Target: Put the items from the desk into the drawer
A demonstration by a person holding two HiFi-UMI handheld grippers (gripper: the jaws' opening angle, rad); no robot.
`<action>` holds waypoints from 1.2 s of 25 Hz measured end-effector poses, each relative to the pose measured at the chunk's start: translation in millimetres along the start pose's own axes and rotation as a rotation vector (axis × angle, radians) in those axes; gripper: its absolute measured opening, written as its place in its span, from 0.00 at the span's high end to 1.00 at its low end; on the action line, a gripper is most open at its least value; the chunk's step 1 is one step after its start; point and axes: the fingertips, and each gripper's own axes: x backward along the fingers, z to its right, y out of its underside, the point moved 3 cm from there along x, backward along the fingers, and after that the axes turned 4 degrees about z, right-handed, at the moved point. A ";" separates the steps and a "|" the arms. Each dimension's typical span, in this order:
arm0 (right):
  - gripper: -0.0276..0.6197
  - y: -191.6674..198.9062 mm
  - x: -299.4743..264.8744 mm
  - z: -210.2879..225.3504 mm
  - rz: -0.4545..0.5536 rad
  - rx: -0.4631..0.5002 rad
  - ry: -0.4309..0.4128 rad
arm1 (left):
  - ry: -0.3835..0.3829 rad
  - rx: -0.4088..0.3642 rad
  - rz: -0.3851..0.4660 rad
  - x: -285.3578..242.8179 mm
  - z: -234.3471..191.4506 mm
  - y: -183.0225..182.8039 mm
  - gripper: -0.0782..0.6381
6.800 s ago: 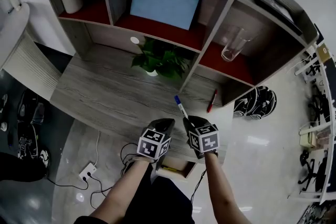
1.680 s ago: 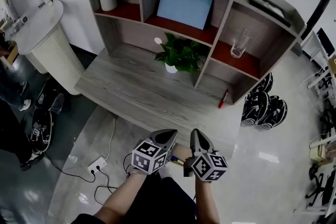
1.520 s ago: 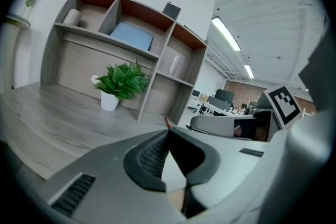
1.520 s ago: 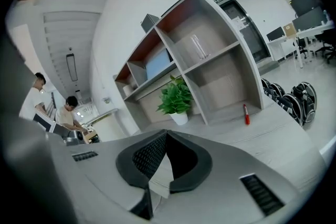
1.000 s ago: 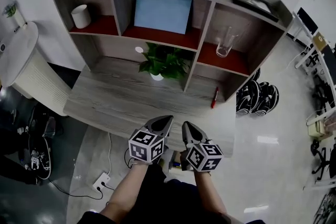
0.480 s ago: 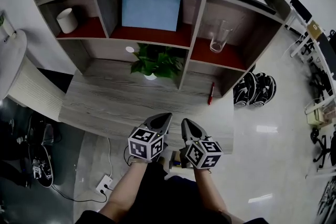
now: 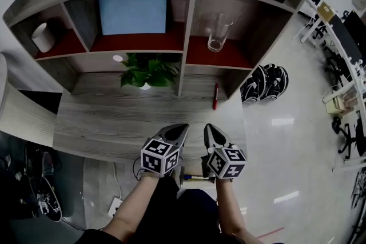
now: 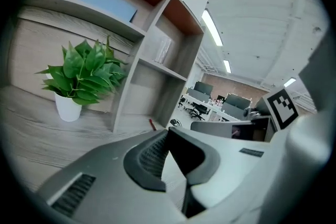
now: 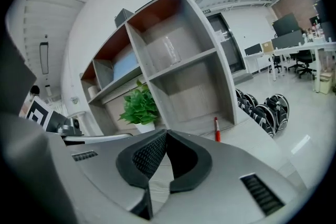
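A red pen (image 7: 215, 95) lies on the grey wooden desk (image 7: 114, 123) at its far right, in front of the shelf unit; it also shows as the red pen (image 8: 151, 124) and the red pen (image 9: 216, 128). My left gripper (image 7: 184, 127) and right gripper (image 7: 207, 127) hover side by side over the desk's front edge, well short of the pen. Both are shut with nothing between the pads, as seen at the left gripper (image 8: 168, 132) and the right gripper (image 9: 166, 134). Under the front edge, between my arms, a sliver of the open drawer (image 7: 193, 177) shows with a thin item inside.
A potted plant (image 7: 146, 71) stands mid-desk at the back. The shelves hold a glass (image 7: 216, 33), a blue panel (image 7: 132, 10) and a white cup (image 7: 41, 37). Black-and-white helmets (image 7: 264, 82) lie on the floor to the right; a power strip (image 7: 116, 206) with cables lies lower left.
The view has swung to the right across the desk. Both grippers have edged along the desk's front, staying shut and empty. The red pen lies where it was.
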 end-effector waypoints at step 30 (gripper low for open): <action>0.76 39.3 -130.4 152.0 -0.276 0.061 0.102 | -0.211 0.132 0.008 -109.7 -15.2 37.1 0.85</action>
